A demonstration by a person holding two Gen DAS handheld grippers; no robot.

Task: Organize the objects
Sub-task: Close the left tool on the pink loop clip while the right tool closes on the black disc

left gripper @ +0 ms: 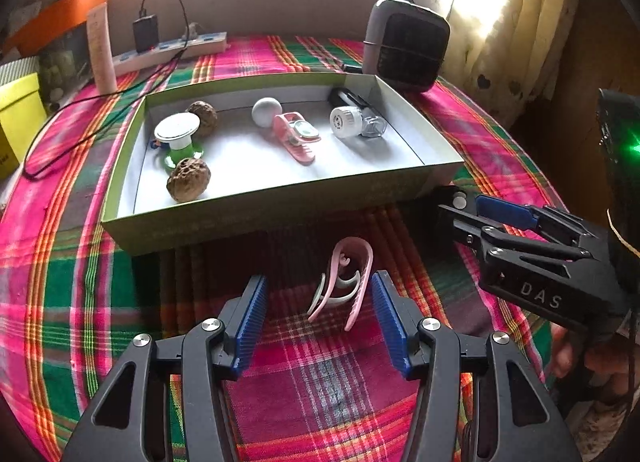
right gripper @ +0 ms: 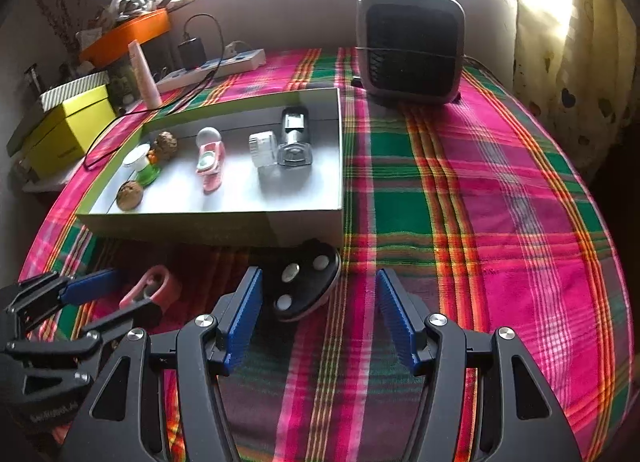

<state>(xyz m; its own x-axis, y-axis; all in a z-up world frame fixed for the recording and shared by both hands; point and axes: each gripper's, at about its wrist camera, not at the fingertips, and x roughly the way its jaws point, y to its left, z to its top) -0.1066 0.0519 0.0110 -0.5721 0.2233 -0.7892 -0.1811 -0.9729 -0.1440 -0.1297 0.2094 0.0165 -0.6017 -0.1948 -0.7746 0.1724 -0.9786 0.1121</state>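
The left gripper (left gripper: 316, 316) is seen at the bottom centre of the left wrist view with its jaws spread wide and released; a pink and white clip (left gripper: 342, 288) stands between them, close to the right blue pad, though contact cannot be told. The clip's long axis runs from lower left to upper right of the frame, with its rounded closed end pointing away toward the box.

The right gripper (right gripper: 318, 318) is shown at the bottom centre of the right wrist view, jaws likewise wide apart and holding nothing. A black disc with three white dots (right gripper: 304, 282) lies tilted just inside the left pad, leaning toward the box wall; whether it is touched cannot be told.

A shallow green box (left gripper: 256, 217) with a white floor is set on the plaid-covered surface (right gripper: 480, 201). Inside it, at the left, two walnuts (left gripper: 188, 179) and a green and white spool (left gripper: 178, 137) are grouped; in the middle a white ball (left gripper: 267, 111) and a pink clip-like gadget (left gripper: 296, 135) lie touching; at the right a white capped jar (left gripper: 345, 122) rests beside a black and clear bottle (left gripper: 360, 107).
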